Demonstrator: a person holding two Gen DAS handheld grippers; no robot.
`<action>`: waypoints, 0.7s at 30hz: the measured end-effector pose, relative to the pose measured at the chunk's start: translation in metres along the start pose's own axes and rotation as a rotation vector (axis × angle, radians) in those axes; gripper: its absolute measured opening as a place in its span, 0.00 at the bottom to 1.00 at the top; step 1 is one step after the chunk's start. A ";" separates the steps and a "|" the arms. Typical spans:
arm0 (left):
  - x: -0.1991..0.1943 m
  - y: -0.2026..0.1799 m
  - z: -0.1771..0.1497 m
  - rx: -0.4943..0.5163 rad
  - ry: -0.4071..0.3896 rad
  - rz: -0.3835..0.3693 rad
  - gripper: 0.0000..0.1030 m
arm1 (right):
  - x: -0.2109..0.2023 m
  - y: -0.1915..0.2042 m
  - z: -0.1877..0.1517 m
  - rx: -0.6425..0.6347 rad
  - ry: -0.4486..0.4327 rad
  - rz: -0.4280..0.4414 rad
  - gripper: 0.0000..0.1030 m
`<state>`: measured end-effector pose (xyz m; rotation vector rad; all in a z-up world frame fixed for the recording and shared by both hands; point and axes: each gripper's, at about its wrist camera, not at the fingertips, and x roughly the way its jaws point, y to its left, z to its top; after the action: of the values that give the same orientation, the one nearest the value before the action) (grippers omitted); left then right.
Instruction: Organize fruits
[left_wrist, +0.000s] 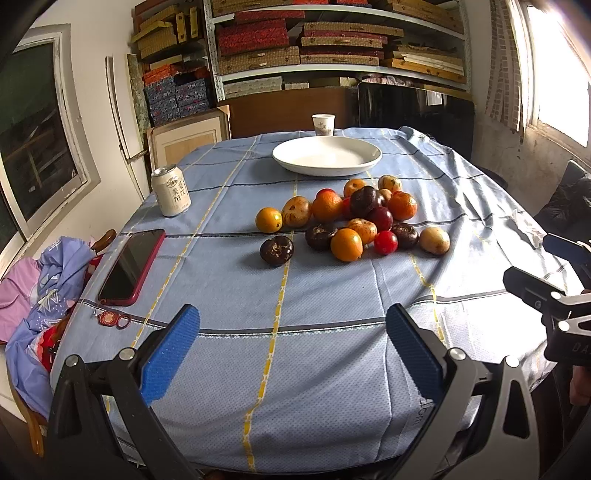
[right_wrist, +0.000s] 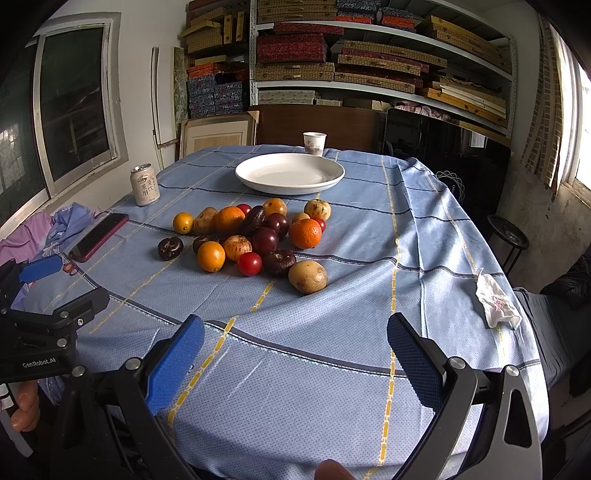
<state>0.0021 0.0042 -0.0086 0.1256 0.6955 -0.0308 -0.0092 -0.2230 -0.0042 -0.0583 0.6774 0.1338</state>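
Phone (left_wrist: 132, 266) and can (left_wrist: 170, 190) sit at nine to ten o'clock, apart from the work, presumably set aside. Left gripper (left_wrist: 291, 343) hangs at six o'clock over bare cloth, jaws spread, holding nothing. Fruit (left_wrist: 347, 218) lies heaped at centre, nothing sorted yet; the white plate (left_wrist: 327, 168) waits empty at twelve o'clock, likely the destination. Right gripper (right_wrist: 295, 354) likewise hangs low, jaws spread, empty.
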 end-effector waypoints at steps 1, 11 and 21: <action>0.000 0.001 -0.001 0.000 0.000 -0.001 0.96 | 0.000 0.000 0.000 -0.001 0.000 0.001 0.97; 0.000 0.001 -0.001 0.000 0.001 0.000 0.96 | 0.000 0.001 0.000 -0.001 0.000 0.001 0.97; 0.001 0.001 -0.001 0.000 0.002 0.001 0.96 | 0.000 0.001 0.000 -0.005 0.000 0.000 0.97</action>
<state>0.0024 0.0052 -0.0098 0.1256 0.6977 -0.0297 -0.0097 -0.2218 -0.0043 -0.0628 0.6768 0.1353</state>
